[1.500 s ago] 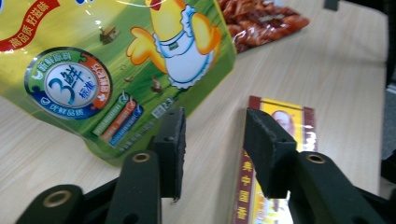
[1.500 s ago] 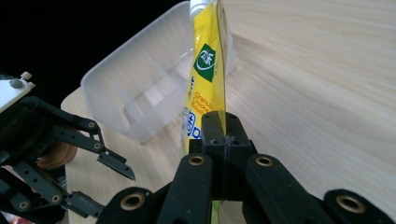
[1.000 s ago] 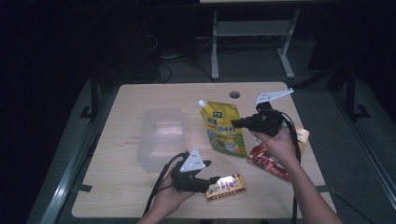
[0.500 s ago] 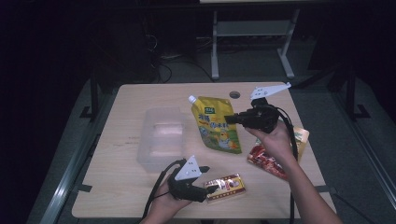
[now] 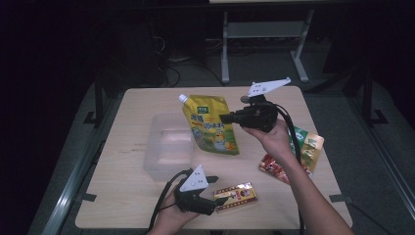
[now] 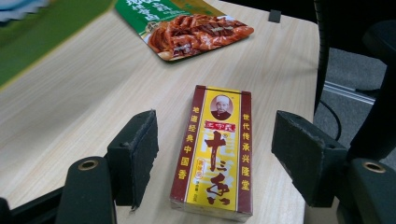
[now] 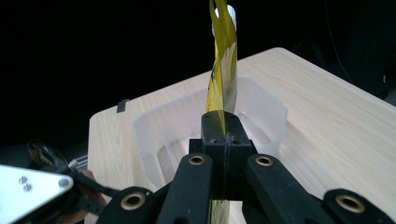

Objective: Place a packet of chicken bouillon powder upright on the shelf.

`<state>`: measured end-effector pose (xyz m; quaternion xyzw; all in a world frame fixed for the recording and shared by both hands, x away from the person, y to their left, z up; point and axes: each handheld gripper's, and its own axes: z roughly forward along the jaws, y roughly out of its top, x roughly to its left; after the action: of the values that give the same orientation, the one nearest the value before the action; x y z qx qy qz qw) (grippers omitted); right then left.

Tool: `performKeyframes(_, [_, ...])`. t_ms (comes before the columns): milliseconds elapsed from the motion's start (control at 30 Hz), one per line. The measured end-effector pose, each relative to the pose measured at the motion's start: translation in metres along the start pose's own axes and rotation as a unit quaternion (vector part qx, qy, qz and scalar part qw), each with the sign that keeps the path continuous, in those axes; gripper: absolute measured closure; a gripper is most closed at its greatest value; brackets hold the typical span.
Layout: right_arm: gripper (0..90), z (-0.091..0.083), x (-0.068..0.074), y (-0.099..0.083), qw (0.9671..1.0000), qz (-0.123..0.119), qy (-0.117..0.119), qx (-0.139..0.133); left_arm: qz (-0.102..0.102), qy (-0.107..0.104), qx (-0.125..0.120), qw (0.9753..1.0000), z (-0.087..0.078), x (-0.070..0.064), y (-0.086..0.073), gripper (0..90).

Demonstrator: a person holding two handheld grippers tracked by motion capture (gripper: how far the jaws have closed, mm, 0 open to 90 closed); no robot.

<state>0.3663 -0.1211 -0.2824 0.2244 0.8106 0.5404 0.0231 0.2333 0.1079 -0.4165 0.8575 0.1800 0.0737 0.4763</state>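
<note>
Glossy yellow plastic spouted pouch (image 5: pixel 211 128); frosted translucent plastic tub (image 5: pixel 165 145); matt pale wood-grain table (image 5: pixel 122 196); glossy red-yellow cardboard box (image 6: pixel 215 148).

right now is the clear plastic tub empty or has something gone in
Empty. The clear plastic tub shows only its bare floor; the yellow spout pouch hangs above it, clamped in the right gripper.

pouch (image 5: pixel 211 126) above tub (image 5: pixel 169 146), box (image 5: pixel 236 196) right of left gripper (image 5: pixel 219 200)

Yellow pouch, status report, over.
Right gripper shut on yellow pouch, held above clear tub. Left gripper open astride spice box. Nothing in the way.
</note>
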Motion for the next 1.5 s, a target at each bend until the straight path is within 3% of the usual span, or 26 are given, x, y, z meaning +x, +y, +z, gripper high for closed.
performKeyframes(367, [90.0, 0.027, 0.003, 0.012, 0.9995, -0.012, 0.029, -0.006, -0.005, -0.005, -0.005, 1.0000, 0.000, -0.002, -0.001, 29.6])
performKeyframes(900, [90.0, 0.068, 0.006, 0.023, 0.9983, -0.017, 0.055, -0.009, 0.010, -0.020, -0.009, 0.9997, 0.000, -0.004, -0.003, 29.0])
performKeyframes(1167, [90.0, 0.102, 0.006, 0.025, 0.9972, -0.013, 0.074, -0.001, 0.012, -0.025, -0.007, 0.9996, -0.002, -0.005, -0.005, 28.2])
performKeyframes(1300, [90.0, 0.117, 0.006, 0.023, 0.9973, -0.016, 0.072, 0.009, 0.015, -0.026, -0.004, 0.9995, -0.003, -0.006, -0.005, 28.3])
performKeyframes(1500, [90.0, 0.135, 0.002, 0.019, 0.9967, 0.000, 0.081, 0.011, 0.020, -0.031, -0.003, 0.9993, -0.002, -0.006, -0.005, 28.4])
